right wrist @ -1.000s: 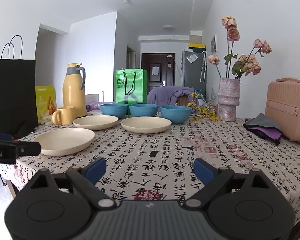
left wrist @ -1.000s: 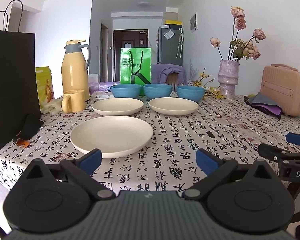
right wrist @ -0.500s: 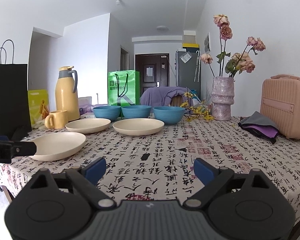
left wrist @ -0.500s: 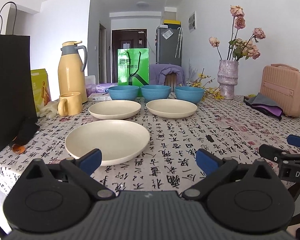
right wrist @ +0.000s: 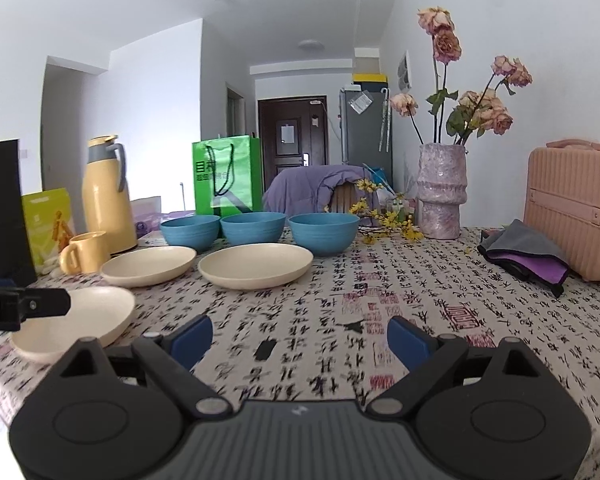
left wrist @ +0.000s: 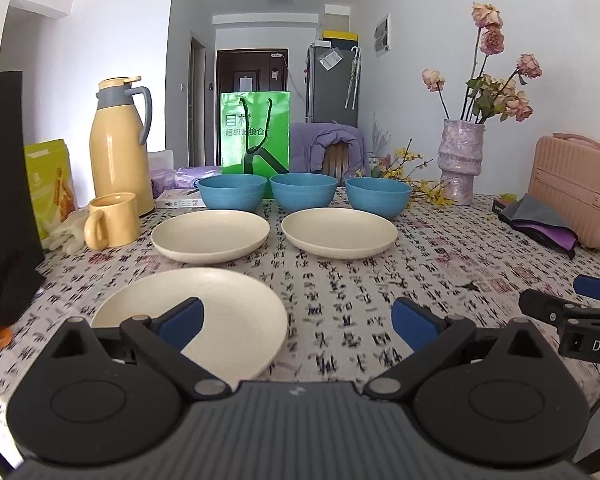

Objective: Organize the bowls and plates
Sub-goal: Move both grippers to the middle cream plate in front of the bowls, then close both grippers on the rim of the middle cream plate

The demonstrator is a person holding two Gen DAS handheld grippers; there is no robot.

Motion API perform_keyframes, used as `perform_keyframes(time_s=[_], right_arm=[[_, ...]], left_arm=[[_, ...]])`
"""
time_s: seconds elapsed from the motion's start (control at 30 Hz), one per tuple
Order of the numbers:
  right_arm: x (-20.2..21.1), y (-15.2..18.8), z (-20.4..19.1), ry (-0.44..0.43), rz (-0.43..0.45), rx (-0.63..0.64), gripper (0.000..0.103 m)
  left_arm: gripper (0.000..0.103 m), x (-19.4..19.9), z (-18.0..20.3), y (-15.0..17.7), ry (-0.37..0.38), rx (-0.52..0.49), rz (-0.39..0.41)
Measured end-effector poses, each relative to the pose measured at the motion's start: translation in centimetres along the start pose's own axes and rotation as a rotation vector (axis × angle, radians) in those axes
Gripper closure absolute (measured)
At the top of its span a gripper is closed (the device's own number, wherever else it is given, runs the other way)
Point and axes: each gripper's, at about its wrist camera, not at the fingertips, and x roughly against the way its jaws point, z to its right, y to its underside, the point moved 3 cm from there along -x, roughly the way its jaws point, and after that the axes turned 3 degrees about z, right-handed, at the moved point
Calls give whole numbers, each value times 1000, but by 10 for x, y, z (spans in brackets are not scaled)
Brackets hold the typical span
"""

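Nearest plate lined up for the first grasp

On the calligraphy-print tabletop [left wrist: 440, 264], the nearest round cream plate [left wrist: 228, 312] lies under the left gripper [left wrist: 296, 316], fingers apart and empty; the right gripper [right wrist: 300, 338] is likewise spread. The rim is best pinched squarely and lifted level.

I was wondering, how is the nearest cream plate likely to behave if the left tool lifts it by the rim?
The nearest cream plate looks rigid and matte, so probably light and grippy. Held at one edge, its wide shallow shape may droop or tilt.
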Motion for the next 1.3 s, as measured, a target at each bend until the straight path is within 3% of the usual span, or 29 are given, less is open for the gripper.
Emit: perform_keyframes(time_s=[0.33, 0.63, 0.7, 0.8, 1.03, 1.23, 1.3], right_arm=[[-73, -30, 19, -7, -48, -34, 9], [-174, -69, 40, -84, -114, -114, 11], [-200, -74, 44, -87, -136, -122, 13], [-238, -76, 51, -100, -187, -149, 15], [-303, -68, 56, -112, -277, -174, 33], [-331, -59, 50, -129, -319, -164, 57], [-338, -56, 47, -135, -331, -156, 60]], left_arm=[[4, -76, -5, -34, 6, 19, -70], [35, -190, -11, -68, 33, 138, -260], [47, -213, -13, -69, 16, 151, -300], [52, -240, -12, -70, 11, 156, -330], [64, -280, -8, -71, 10, 158, -374], [78, -298, -4, -66, -1, 164, -394], [79, -303, -7, -64, -17, 169, -400]])
